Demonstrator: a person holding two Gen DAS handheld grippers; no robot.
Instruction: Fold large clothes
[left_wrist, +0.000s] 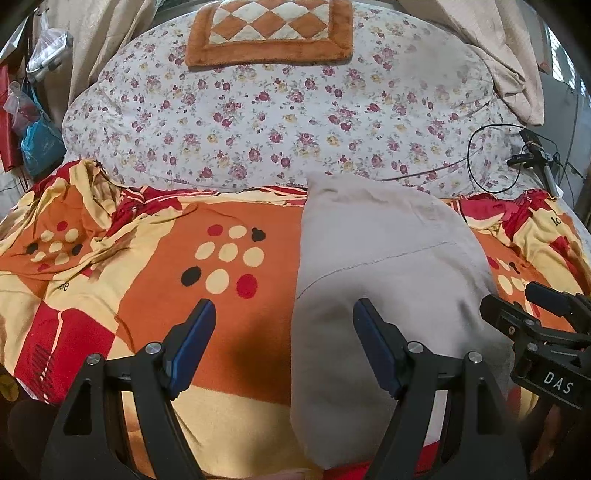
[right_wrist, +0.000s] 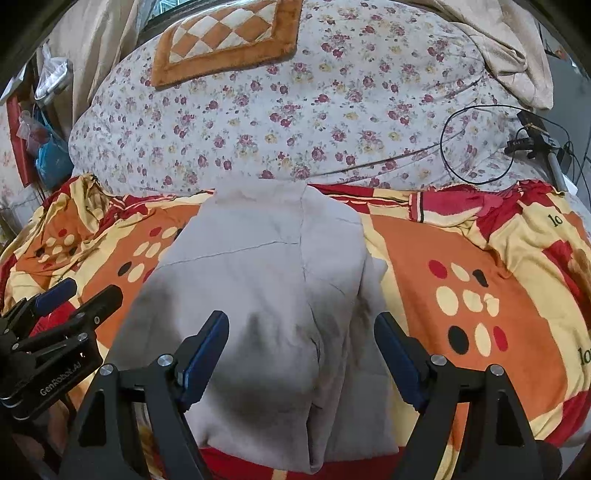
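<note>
A light grey garment (left_wrist: 384, 280) lies folded in a long strip on the orange, red and yellow patterned blanket (left_wrist: 229, 332). It also shows in the right wrist view (right_wrist: 266, 295), with a seam down its middle. My left gripper (left_wrist: 284, 314) is open and empty, hovering over the garment's left edge. My right gripper (right_wrist: 301, 325) is open and empty above the garment's near part. The right gripper shows at the right edge of the left view (left_wrist: 532, 306). The left gripper shows at the left edge of the right view (right_wrist: 70, 295).
A floral quilt (left_wrist: 280, 122) is bunched behind the blanket, with an orange checkered cushion (left_wrist: 269, 29) on top. A black cable and a small device (left_wrist: 532, 155) lie at the far right. Bags hang at the left (left_wrist: 33, 122). A beige curtain (left_wrist: 509, 62) hangs at the back right.
</note>
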